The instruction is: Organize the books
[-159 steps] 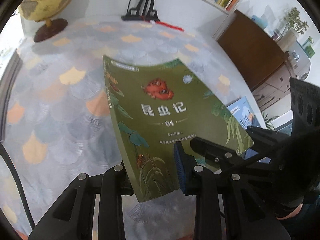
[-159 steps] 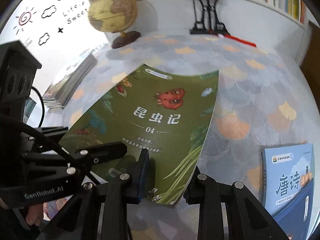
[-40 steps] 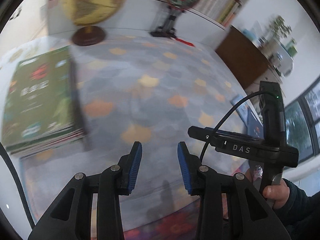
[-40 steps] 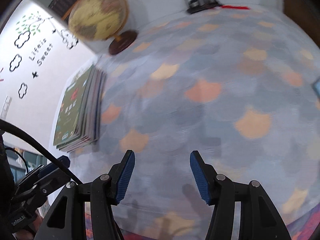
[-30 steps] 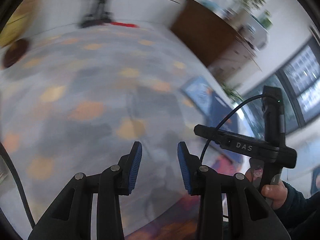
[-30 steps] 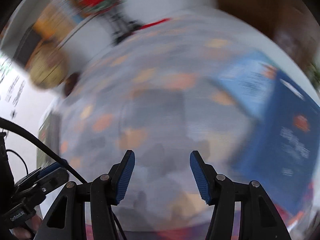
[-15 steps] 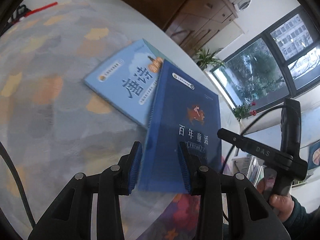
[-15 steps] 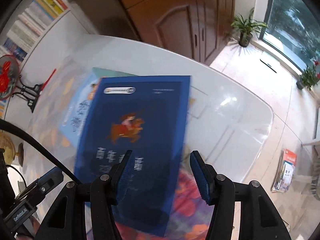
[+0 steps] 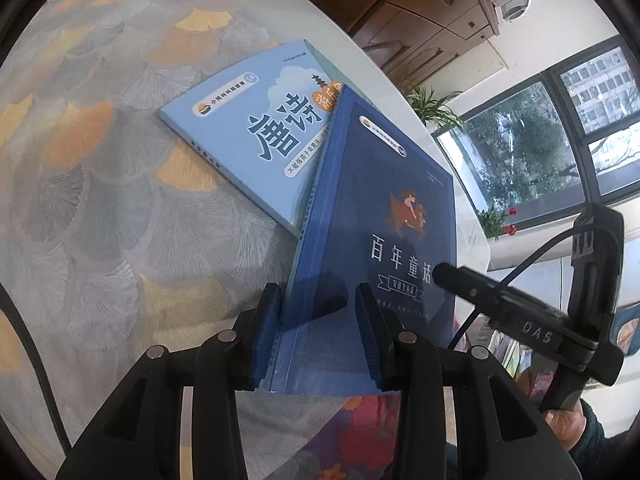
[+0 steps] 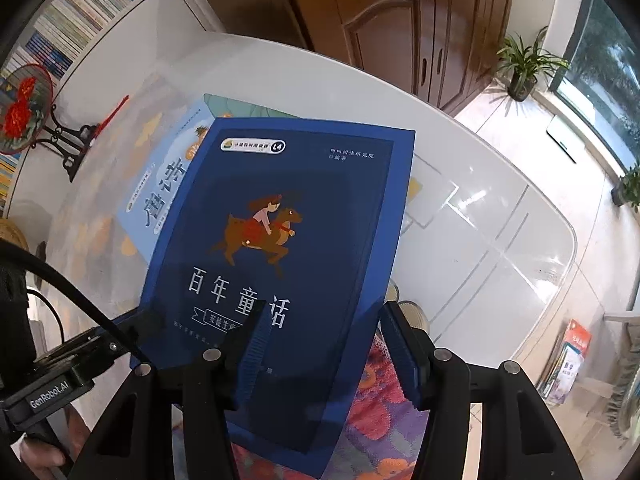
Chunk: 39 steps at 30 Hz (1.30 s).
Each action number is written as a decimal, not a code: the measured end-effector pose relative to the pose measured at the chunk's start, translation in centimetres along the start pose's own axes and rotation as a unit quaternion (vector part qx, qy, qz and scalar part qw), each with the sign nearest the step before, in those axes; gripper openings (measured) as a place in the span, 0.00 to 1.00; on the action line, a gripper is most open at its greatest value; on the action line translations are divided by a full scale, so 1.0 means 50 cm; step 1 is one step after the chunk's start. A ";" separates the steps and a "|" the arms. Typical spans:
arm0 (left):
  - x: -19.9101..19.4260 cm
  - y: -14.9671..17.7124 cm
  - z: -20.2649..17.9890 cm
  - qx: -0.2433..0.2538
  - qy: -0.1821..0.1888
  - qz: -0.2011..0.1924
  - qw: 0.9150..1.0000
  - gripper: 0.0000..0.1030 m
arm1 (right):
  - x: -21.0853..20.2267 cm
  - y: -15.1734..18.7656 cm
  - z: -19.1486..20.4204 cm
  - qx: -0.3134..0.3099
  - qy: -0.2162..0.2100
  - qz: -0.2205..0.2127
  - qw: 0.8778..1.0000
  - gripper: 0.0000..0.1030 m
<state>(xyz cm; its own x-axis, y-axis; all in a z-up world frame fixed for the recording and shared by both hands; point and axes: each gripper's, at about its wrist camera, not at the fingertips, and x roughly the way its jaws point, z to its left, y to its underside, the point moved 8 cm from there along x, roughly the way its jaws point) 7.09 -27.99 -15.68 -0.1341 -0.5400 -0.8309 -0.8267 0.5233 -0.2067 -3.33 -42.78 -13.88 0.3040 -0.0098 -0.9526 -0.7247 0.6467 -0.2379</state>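
Left wrist view: left gripper (image 9: pixel 318 320) points steeply down at the table (image 9: pixel 404 92), its blue-padded jaws a narrow gap apart. The spine-side near corner of the dark blue book (image 9: pixel 376 240) sits in that gap; the left pad lies at the spine edge and the right pad lies over the cover. Whether the pads press on the book cannot be told. The dark blue book lies tilted across the light blue book (image 9: pixel 256 128), covering its near right corner. Both rest on the patterned tablecloth (image 9: pixel 100 208), near the table's right edge. At right, the right gripper's black body and cable come in above the cover's lower right; a hand (image 9: pixel 564 420) grips its handle at the frame's lower edge.

Right wrist view: right gripper (image 10: pixel 320 344) also points steeply down, jaws about half apart. They straddle the near right edge of the dark blue book (image 10: pixel 280 248): left pad over the cover beside the title, right pad just off the book's right edge. No squeeze visible; contact cannot be told. The light blue book (image 10: pixel 160 196) shows from under the upper left. The left gripper's black body crosses the book's lower left corner. The bookshelf (image 10: pixel 68 20) behind, upper left, holds rows of upright books.
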 end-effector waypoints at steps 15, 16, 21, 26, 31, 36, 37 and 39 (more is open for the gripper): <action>-0.178 0.144 0.267 -0.190 -0.075 -0.092 0.975 0.33 | 0.042 0.037 0.345 -0.241 -0.082 0.030 0.967 0.56; -0.191 0.156 0.293 -0.209 -0.083 -0.100 0.969 0.33 | 0.050 0.047 0.379 -0.264 -0.087 0.034 0.960 0.56; -0.269 0.199 0.393 -0.267 -0.123 -0.149 0.944 0.33 | 0.091 0.080 0.542 -0.348 -0.118 0.049 0.929 0.59; -0.300 0.224 0.431 -0.312 -0.128 -0.185 0.923 0.33 | 0.127 0.080 0.620 -0.363 -0.143 0.064 0.919 0.59; -0.286 0.250 0.422 -0.326 -0.137 -0.192 0.916 0.33 | 0.126 0.107 0.577 -0.368 -0.142 0.097 0.914 0.59; -0.273 0.224 0.415 -0.304 -0.164 -0.188 0.919 0.34 | 0.127 0.167 0.543 -0.404 -0.130 0.087 0.901 0.47; -0.272 0.221 0.416 -0.300 -0.168 -0.186 0.920 0.34 | 0.124 0.177 0.548 -0.415 -0.133 0.087 0.896 0.47; -0.276 0.218 0.416 -0.299 -0.159 -0.190 0.922 0.34 | 0.126 0.179 0.555 -0.432 -0.114 0.073 0.892 0.47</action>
<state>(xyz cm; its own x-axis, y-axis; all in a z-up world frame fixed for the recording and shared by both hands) 11.28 -1.13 -17.23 0.3164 -0.3396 -0.8858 -0.9468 -0.1716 -0.2724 9.27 -15.89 -16.75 0.2134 0.2456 -0.9456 -0.9428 -0.2018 -0.2652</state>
